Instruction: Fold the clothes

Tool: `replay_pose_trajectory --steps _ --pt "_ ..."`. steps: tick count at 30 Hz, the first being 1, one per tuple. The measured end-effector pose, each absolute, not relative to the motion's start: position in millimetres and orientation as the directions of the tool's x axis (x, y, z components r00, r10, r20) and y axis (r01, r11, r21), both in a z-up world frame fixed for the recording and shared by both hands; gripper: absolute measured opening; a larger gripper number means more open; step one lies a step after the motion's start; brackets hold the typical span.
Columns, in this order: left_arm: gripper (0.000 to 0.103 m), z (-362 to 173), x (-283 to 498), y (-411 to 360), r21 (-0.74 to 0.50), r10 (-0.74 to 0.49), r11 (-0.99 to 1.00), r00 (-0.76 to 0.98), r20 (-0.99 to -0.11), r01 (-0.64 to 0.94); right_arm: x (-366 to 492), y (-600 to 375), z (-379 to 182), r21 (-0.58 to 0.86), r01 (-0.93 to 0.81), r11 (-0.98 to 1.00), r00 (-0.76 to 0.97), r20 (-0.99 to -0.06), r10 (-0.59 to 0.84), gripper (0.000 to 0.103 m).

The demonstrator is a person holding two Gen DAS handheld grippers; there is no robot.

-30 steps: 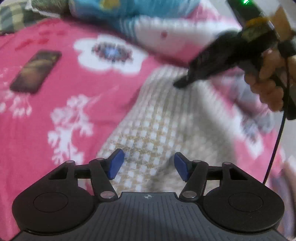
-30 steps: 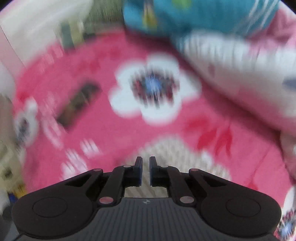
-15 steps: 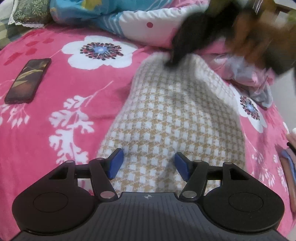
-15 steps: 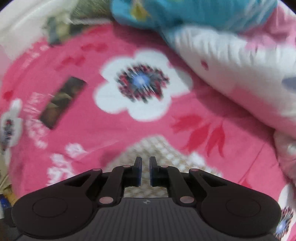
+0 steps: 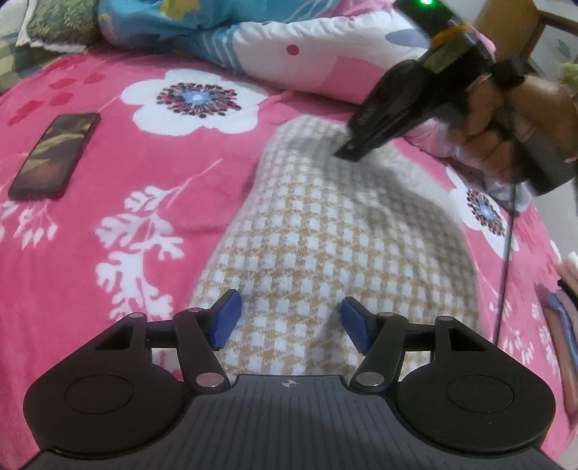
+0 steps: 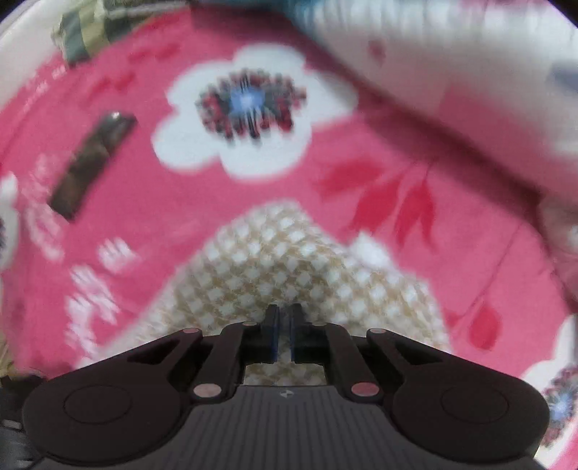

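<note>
A cream and tan checked knit garment (image 5: 325, 235) lies lengthwise on the pink flowered bedsheet (image 5: 90, 224). My left gripper (image 5: 289, 321) hangs open over its near end, the blue pads (image 5: 225, 321) apart with cloth below them. At the far end my right gripper (image 5: 348, 153), held by a hand (image 5: 487, 119), has its tip on the cloth. In the blurred right wrist view the garment (image 6: 289, 274) bunches up to a peak at the right gripper (image 6: 283, 325), whose jaws stand almost closed on its edge.
A dark phone (image 5: 54, 155) lies on the sheet at the left, also seen as the phone (image 6: 92, 166). A bunched blue, white and pink quilt (image 5: 307, 47) fills the back. A black cable (image 5: 505, 253) hangs at the right. A green pillow (image 5: 54, 25) sits far left.
The right gripper swung the garment's far end away, then back down toward me; the cloth's far part now rises under its tip. My left gripper stays open over the near end.
</note>
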State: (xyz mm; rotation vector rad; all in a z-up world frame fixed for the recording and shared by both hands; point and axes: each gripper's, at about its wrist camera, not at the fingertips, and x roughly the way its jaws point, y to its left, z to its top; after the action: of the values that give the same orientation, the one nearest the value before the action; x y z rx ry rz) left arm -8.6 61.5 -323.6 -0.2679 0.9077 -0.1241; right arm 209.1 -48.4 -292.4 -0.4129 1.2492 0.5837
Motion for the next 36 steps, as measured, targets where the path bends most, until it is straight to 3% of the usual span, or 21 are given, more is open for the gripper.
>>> replay_pose_trajectory --steps 4,8,14,19,23,26,29,36 --pt "0.064 -323 -8 62 -0.288 -0.227 0.958 0.596 -0.771 -0.007 207 -48 -269 0.024 -0.615 0.788 0.199 -0.963 0.184 0.004" --pt "0.064 -324 -7 60 -0.281 -0.23 0.96 0.586 -0.777 0.004 175 -65 -229 0.111 -0.639 0.761 0.157 -0.95 0.27 0.004" --pt "0.064 -303 3 59 -0.267 -0.222 0.964 0.576 -0.786 0.007 161 -76 -305 0.167 -0.58 0.797 0.08 -0.962 0.261 0.001" --pt "0.062 -279 12 59 -0.252 -0.212 0.968 0.57 -0.794 0.009 152 -100 -268 0.214 -0.505 0.836 0.105 -0.947 0.305 0.004" --pt "0.067 -266 34 62 -0.243 -0.207 0.97 0.575 -0.791 0.014 126 -122 -245 0.227 -0.486 0.844 0.116 -0.94 0.32 0.004" --pt "0.067 -283 67 56 -0.184 -0.167 0.983 0.513 -0.842 0.018 112 -126 -272 0.22 -0.448 0.867 0.077 -0.956 0.282 0.004" --pt "0.077 -303 87 52 -0.159 -0.153 0.987 0.426 -0.892 0.02 107 -124 -304 0.228 -0.412 0.882 0.086 -0.954 0.287 0.002" --pt "0.08 -306 100 66 -0.208 -0.195 0.978 0.332 -0.923 -0.003 85 -135 -266 0.25 -0.3 0.921 0.116 -0.948 0.295 0.004"
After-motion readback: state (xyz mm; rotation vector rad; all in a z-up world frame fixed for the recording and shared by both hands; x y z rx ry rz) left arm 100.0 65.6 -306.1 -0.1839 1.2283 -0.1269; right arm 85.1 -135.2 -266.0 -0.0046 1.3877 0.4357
